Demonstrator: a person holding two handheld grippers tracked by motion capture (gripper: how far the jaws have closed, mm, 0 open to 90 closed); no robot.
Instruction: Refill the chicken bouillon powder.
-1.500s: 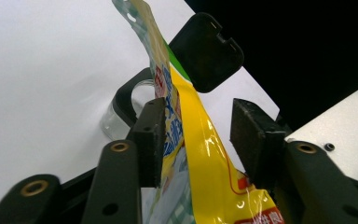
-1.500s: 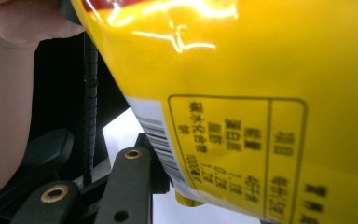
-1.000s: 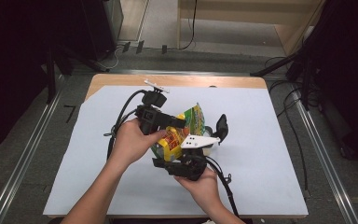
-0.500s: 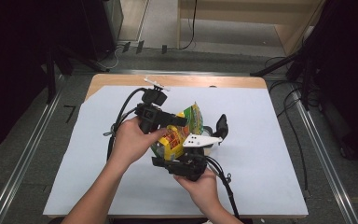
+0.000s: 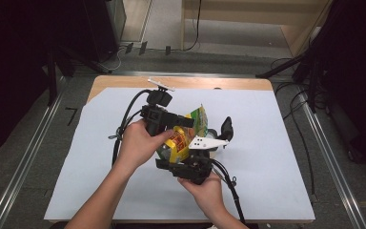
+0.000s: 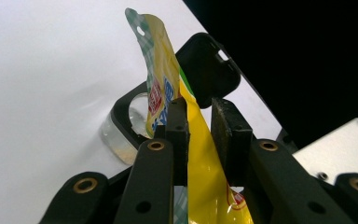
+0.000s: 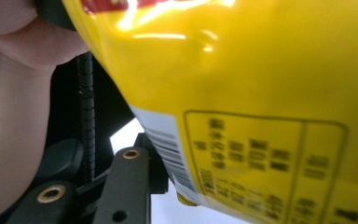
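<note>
We're pinching the top edge of the yellow snack bag (image 6: 168, 88) between the left gripper (image 6: 200, 126) pads. The right gripper (image 5: 187, 168), jaws having just been opening slightly, is cradling the bag's lower end above the table (image 5: 276, 157).

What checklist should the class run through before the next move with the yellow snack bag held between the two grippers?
1. Left gripper on the yellow snack bag: the bag stands between its jaws, one pad touching, a slim gap at the other. Cannot tell.
2. Right gripper on the bag's lower end: one jaw lies beside the printed back. Cannot tell.
3. Bag's top edge, with its hang hole, free above the left jaws: ok.
4. Bag lifted off the white table cover: ok.
5. Clear container with its black flip lid open, behind the bag: ok.
</note>
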